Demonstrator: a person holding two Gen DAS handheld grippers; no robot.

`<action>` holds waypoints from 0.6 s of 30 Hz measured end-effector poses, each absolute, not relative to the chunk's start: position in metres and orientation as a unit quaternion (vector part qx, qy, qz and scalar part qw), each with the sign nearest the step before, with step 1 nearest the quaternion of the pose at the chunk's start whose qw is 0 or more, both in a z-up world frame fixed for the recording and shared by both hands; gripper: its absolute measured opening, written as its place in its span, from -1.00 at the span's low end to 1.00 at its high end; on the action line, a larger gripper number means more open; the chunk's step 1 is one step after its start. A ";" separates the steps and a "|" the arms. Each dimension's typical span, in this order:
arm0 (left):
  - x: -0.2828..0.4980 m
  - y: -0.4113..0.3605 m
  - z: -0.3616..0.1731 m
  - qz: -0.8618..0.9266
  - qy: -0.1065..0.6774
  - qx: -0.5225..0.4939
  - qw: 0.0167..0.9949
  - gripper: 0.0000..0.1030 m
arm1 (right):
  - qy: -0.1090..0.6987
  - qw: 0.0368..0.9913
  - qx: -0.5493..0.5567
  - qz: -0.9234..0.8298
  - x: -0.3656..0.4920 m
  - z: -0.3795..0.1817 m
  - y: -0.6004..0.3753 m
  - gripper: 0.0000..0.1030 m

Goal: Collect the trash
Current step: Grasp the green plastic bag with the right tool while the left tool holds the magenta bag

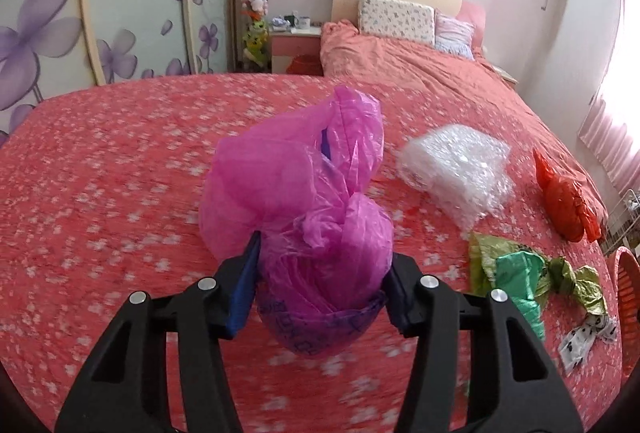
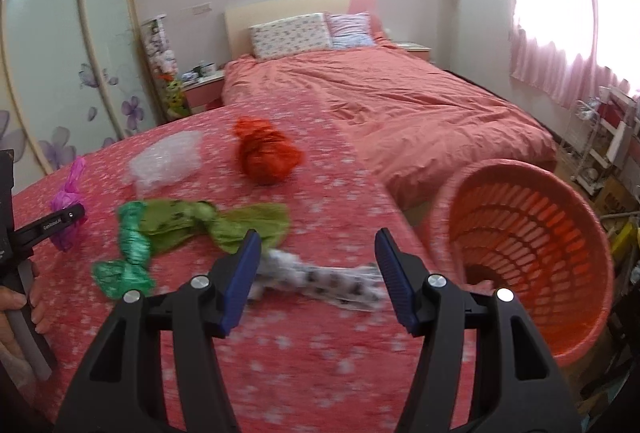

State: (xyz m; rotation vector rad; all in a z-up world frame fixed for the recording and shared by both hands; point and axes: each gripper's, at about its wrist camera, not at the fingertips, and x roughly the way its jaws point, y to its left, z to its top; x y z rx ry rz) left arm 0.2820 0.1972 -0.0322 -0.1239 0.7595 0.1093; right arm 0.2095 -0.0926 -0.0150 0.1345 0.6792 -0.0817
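Observation:
My left gripper [image 1: 320, 265] is shut on a knotted magenta plastic bag [image 1: 296, 201] and holds it above the red flowered cover; it also shows in the right wrist view [image 2: 68, 205]. My right gripper [image 2: 316, 265] is open and empty, just above a white spotted wrapper [image 2: 320, 279]. Other trash lies on the cover: a clear bubble wrap [image 2: 168, 161], an orange-red bag [image 2: 266, 153], a green bag [image 2: 128, 253] and an olive-green bag [image 2: 224, 223]. An orange basket [image 2: 532, 253] stands at the right edge.
The red flowered cover [image 2: 280, 353] meets a pink bed [image 2: 400, 101] with pillows behind. A wardrobe with purple flowers [image 1: 48, 33] lies to the left, a nightstand [image 2: 204, 85] behind, shelves and curtains [image 2: 600, 121] to the right.

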 end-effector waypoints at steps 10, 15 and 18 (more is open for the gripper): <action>0.250 0.247 -0.014 0.079 0.345 -0.086 0.931 0.05 | 0.345 0.935 0.047 0.070 0.237 -0.018 0.005 0.03; 0.243 0.260 -0.010 0.084 0.339 -0.092 0.933 0.05 | 0.371 0.924 0.023 0.095 0.253 -0.032 0.043 -0.12; 0.242 0.267 -0.011 0.084 0.340 -0.099 0.932 0.05 | 0.385 0.918 0.009 0.094 0.261 -0.041 0.056 -0.18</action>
